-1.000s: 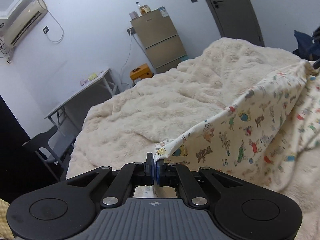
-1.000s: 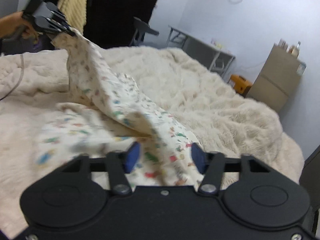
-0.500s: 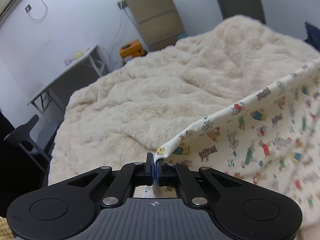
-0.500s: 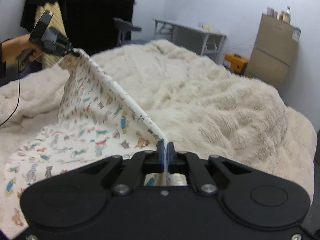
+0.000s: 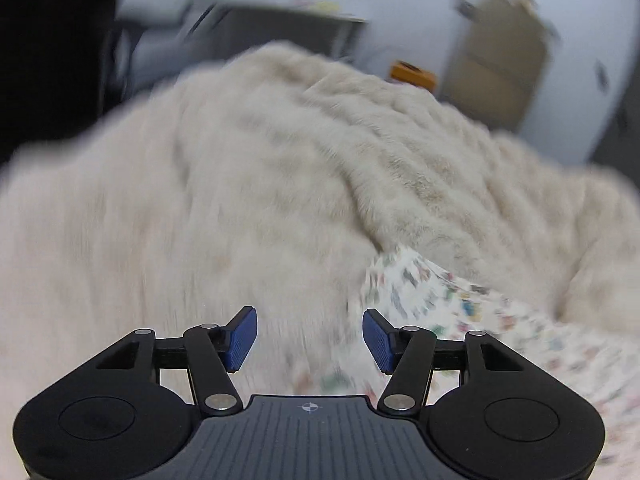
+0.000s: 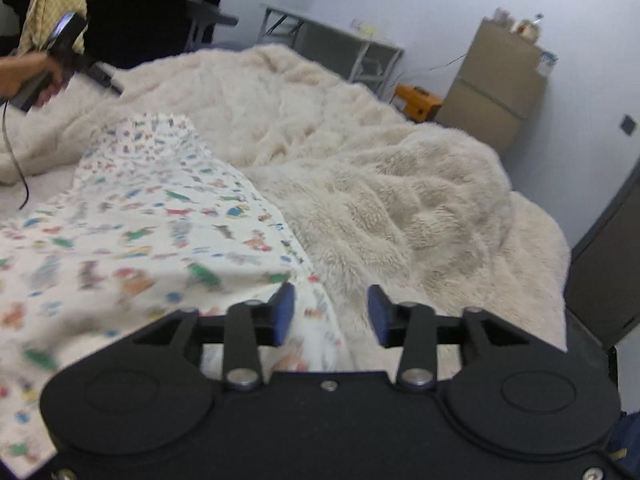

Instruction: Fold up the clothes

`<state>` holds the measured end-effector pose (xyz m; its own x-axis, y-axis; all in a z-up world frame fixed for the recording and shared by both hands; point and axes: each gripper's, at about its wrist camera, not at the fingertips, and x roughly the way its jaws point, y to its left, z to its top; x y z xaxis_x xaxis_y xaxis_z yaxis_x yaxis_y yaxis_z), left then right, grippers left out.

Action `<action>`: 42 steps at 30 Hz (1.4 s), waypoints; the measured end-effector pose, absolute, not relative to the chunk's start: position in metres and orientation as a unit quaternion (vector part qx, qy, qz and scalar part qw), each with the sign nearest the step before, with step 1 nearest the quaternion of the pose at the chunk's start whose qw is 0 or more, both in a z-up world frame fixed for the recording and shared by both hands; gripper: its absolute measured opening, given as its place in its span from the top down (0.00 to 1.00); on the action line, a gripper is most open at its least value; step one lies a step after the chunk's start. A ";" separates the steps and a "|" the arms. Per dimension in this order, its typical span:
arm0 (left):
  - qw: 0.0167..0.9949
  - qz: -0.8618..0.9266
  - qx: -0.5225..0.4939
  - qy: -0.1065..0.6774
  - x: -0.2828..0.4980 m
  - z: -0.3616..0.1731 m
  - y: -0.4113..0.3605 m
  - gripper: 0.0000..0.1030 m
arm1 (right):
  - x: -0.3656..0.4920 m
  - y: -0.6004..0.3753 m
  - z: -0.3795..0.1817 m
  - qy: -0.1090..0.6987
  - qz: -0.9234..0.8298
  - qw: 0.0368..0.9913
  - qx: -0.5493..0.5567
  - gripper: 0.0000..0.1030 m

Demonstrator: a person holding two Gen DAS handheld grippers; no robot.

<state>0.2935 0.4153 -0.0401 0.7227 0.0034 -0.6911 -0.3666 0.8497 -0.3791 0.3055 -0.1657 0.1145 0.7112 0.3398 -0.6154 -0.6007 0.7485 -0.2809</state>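
A fluffy cream blanket [image 6: 380,184] fills my view. Beyond its far edge I see a grey desk [image 6: 340,40], an orange box [image 6: 418,102] and a tan cabinet [image 6: 500,84], jars on top.

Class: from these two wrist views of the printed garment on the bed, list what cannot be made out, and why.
- Left wrist view: printed garment and desk smeared by motion blur.
- Right wrist view: garment's near part hidden behind the right gripper housing, left part cut off by the frame edge.
- Items atop the cabinet: too small.
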 end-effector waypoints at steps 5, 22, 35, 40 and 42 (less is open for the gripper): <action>0.839 -0.010 -0.418 0.349 0.244 -0.103 0.395 0.26 | 0.230 -0.209 0.124 0.274 0.292 0.909 -0.119 0.41; 0.962 -0.084 -0.101 0.239 0.129 0.014 0.182 0.19 | 0.081 -0.292 0.124 0.216 0.247 0.943 -0.061 0.32; 0.937 -0.198 0.149 0.247 0.089 -0.005 0.031 0.35 | 0.155 -0.089 0.090 0.269 0.343 0.867 -0.240 0.94; 0.922 -0.240 0.200 0.227 0.081 -0.009 0.003 0.49 | 0.175 -0.108 0.116 0.279 0.354 0.879 -0.152 0.98; 0.923 -0.259 0.185 0.215 0.085 -0.003 0.001 0.49 | 0.181 -0.123 0.128 0.281 0.361 0.882 -0.114 0.99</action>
<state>0.0852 0.0008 -0.0030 0.7732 -0.3991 -0.4929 0.5581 0.7973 0.2300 0.1813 -0.1235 0.1276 0.5817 0.5725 -0.5778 -0.7010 0.7132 0.0009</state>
